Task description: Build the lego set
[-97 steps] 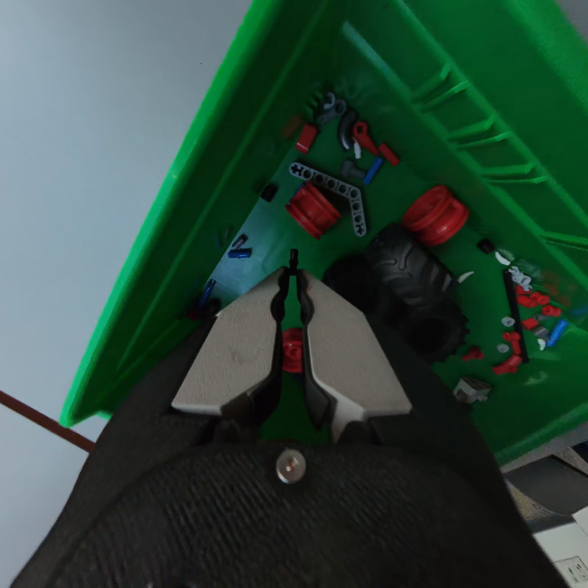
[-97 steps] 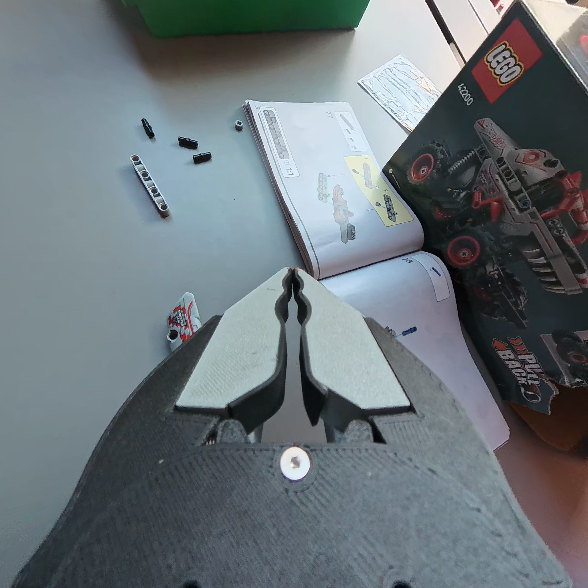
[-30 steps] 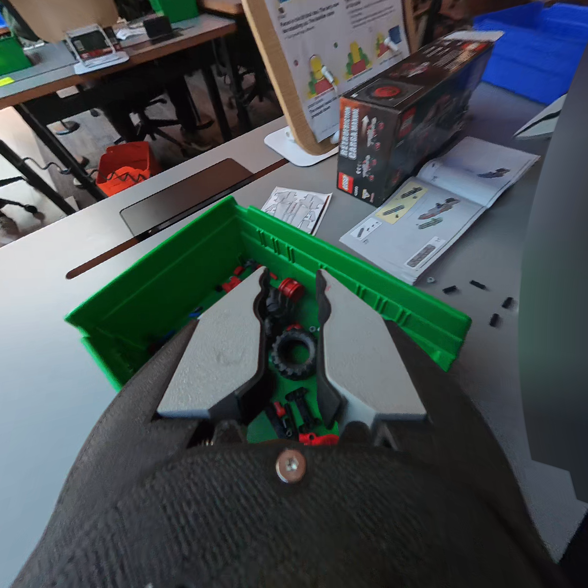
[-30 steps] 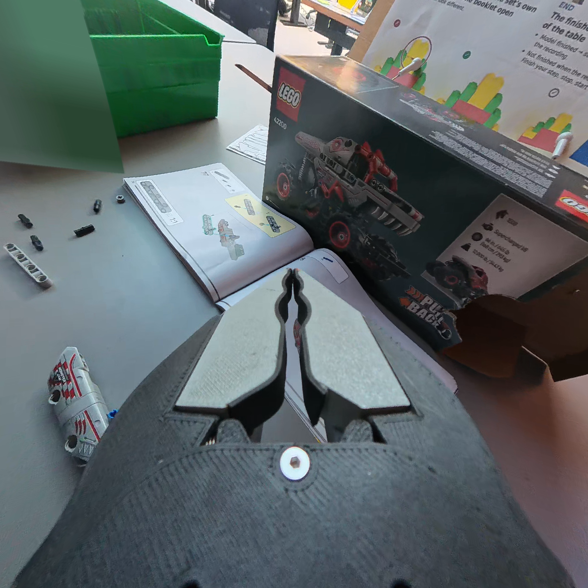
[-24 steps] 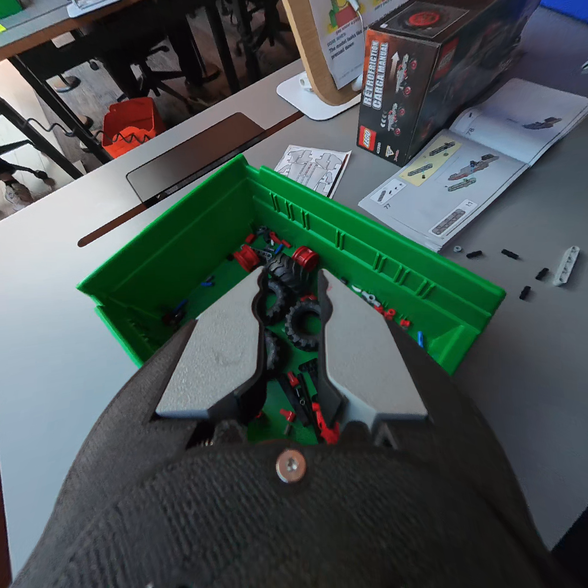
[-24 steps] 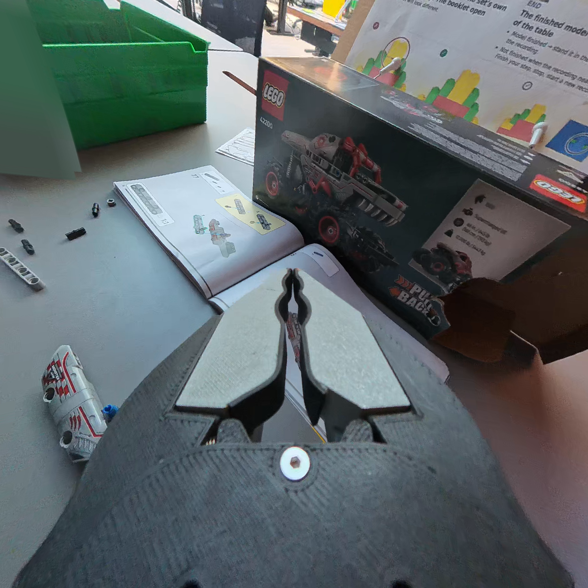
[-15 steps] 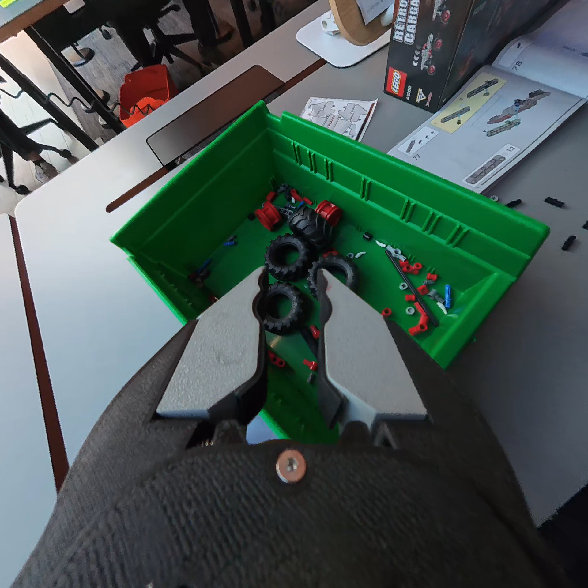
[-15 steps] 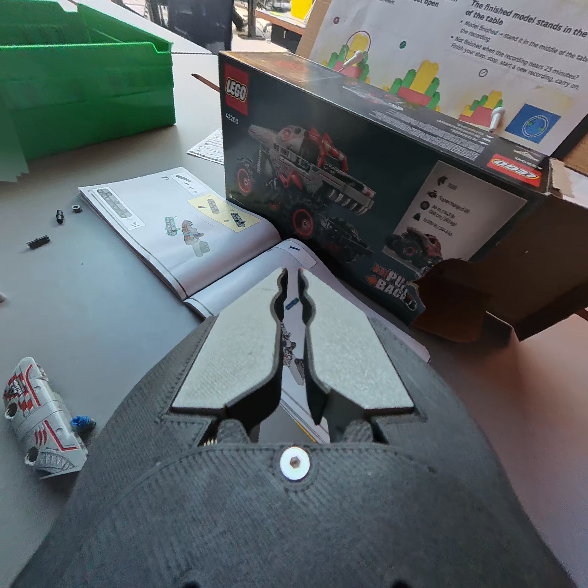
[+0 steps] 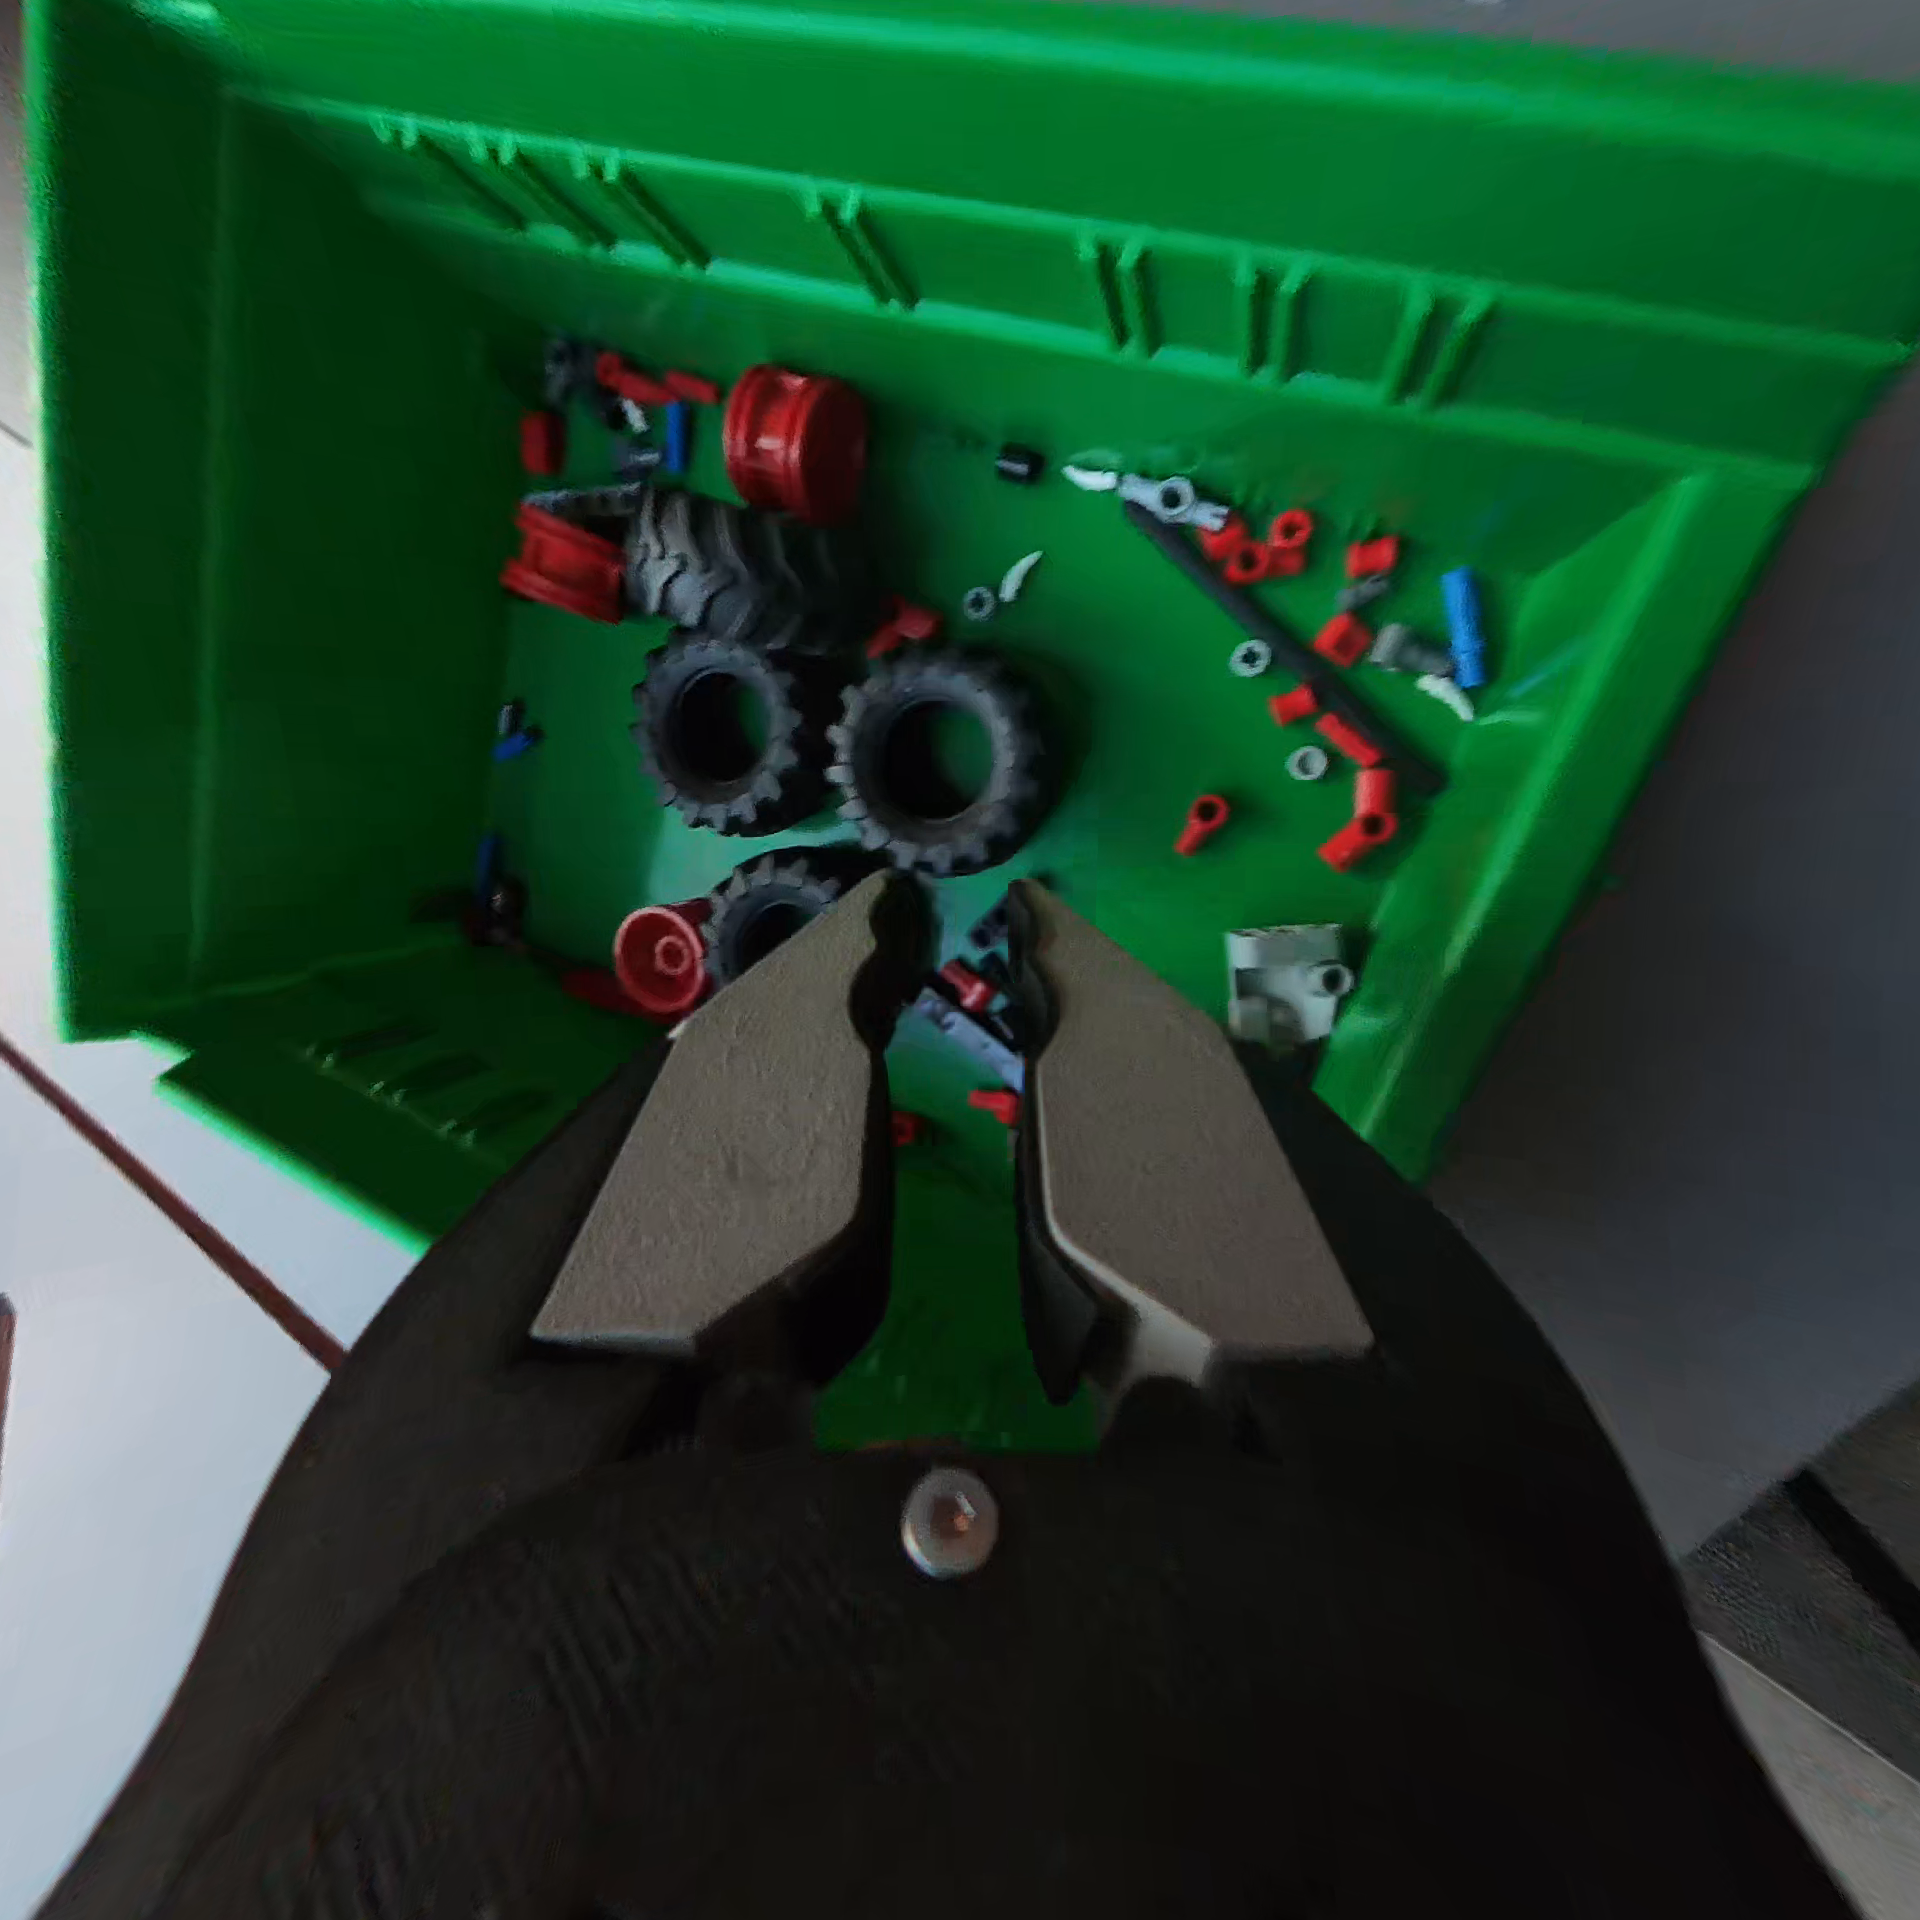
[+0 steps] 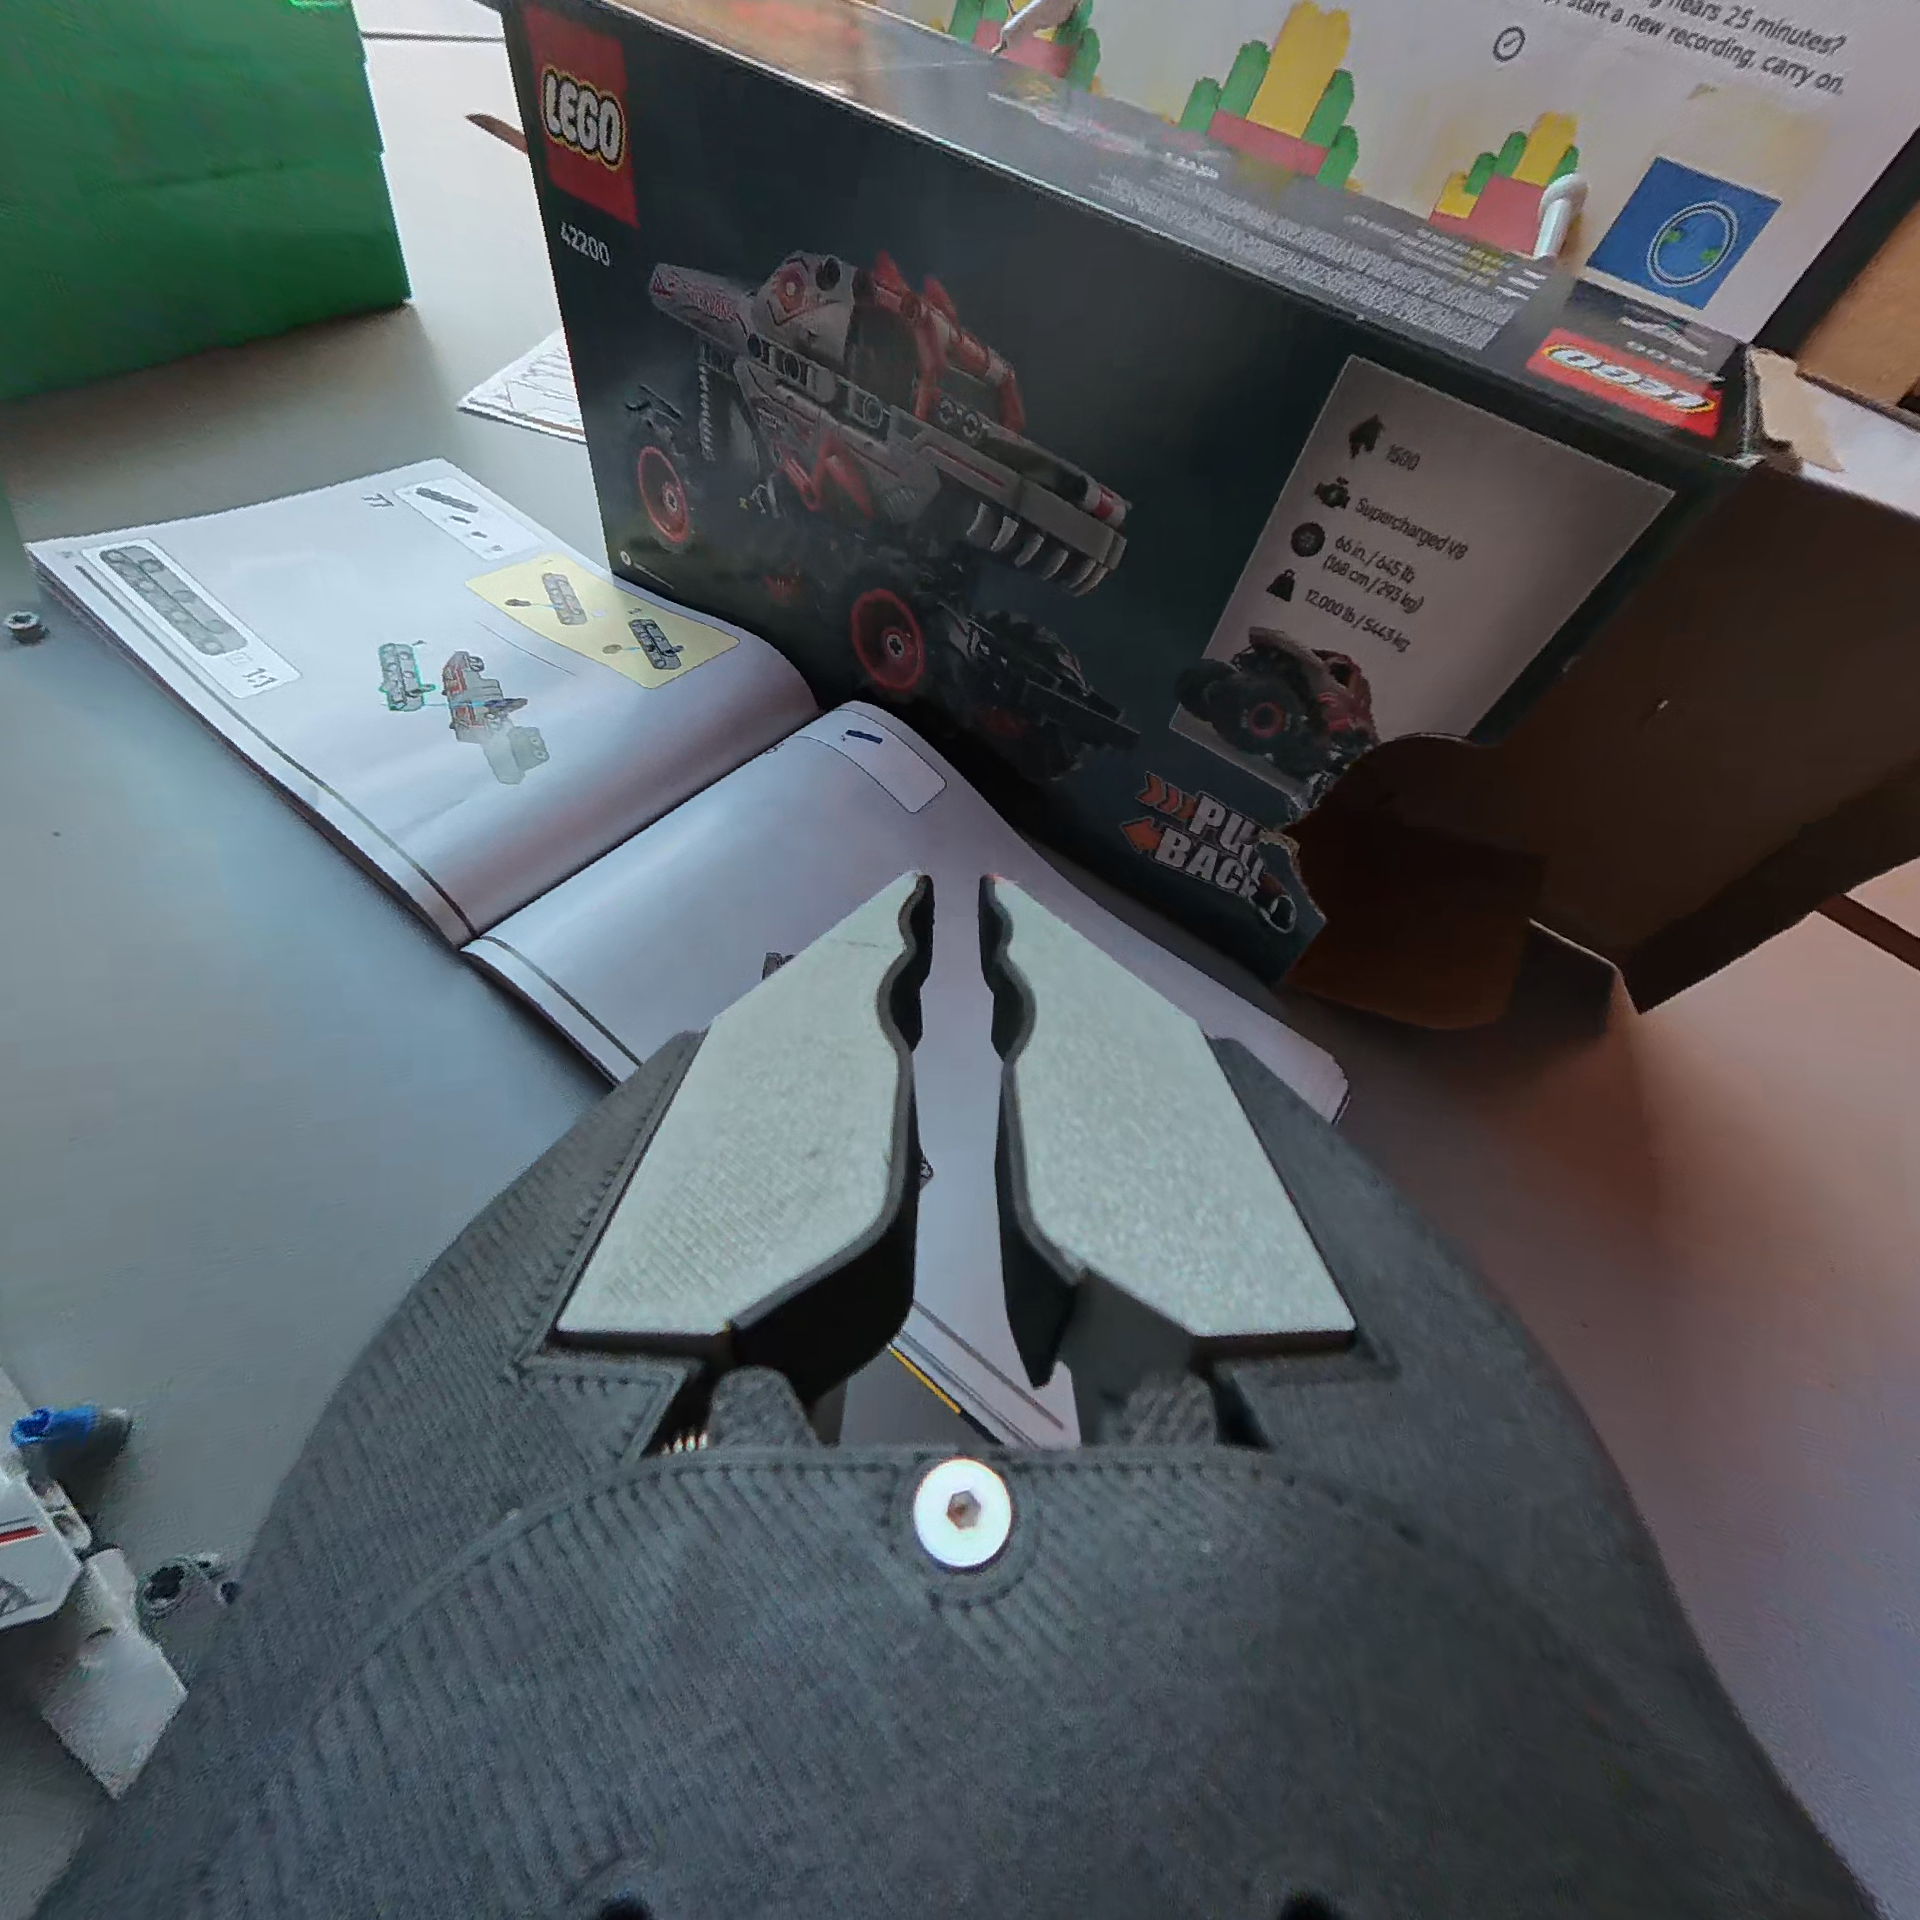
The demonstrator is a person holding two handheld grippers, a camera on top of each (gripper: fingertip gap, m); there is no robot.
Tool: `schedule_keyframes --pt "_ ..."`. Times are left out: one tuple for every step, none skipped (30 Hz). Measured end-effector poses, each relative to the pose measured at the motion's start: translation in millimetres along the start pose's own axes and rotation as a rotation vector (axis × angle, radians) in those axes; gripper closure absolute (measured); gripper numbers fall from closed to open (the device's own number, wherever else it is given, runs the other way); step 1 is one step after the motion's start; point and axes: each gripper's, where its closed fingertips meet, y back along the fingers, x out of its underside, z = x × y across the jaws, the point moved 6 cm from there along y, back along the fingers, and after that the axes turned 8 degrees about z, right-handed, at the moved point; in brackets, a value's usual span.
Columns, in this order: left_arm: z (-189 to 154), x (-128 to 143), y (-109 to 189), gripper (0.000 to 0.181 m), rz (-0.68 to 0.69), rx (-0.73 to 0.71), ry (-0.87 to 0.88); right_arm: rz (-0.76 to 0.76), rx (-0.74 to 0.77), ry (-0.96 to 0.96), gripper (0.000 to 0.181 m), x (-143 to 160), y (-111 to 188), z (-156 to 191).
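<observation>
The left hand-held gripper (image 9: 951, 894) hangs over the green parts bin (image 9: 1039, 208), jaws parted with nothing between them, its tips above the black tyres (image 9: 935, 753), red wheel hubs (image 9: 795, 442) and scattered small red, blue and grey pieces. The right hand-held gripper (image 10: 954, 902), slightly open and empty, points over the open instruction booklet (image 10: 436, 665) on the grey bench (image 10: 208, 1039), in front of the upright set box (image 10: 1039, 416)
</observation>
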Motion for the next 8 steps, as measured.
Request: schedule_keyframes --pt "4 1 -1 0.166 -0.007 0.001 0.015 0.001 -0.003 -0.002 0.176 0 0 0" --pt "3 0 -2 0.166 -0.025 0.060 0.032 0.000 -0.008 -0.007 0.176 0 -1 0" --pt "-2 -4 -2 0.166 -0.049 0.146 0.037 -0.003 -0.013 -0.011 0.176 0 -1 0" --pt "-8 -11 -3 0.164 -0.074 0.217 0.036 -0.001 -0.018 -0.013 0.176 0 -2 0" --pt "-14 -18 -5 0.162 -0.089 0.267 0.036 0.003 -0.022 -0.012 0.176 0 -2 0" --pt "-21 -26 -8 0.162 -0.093 0.316 0.034 0.008 -0.024 -0.008 0.177 0 -3 1" --pt "-30 -34 -13 0.162 -0.085 0.377 0.032 0.010 -0.027 -0.002 0.177 0 -3 2" --pt "-39 -40 -18 0.162 -0.062 0.427 0.029 0.011 -0.029 0.003 0.177 0 -2 3"
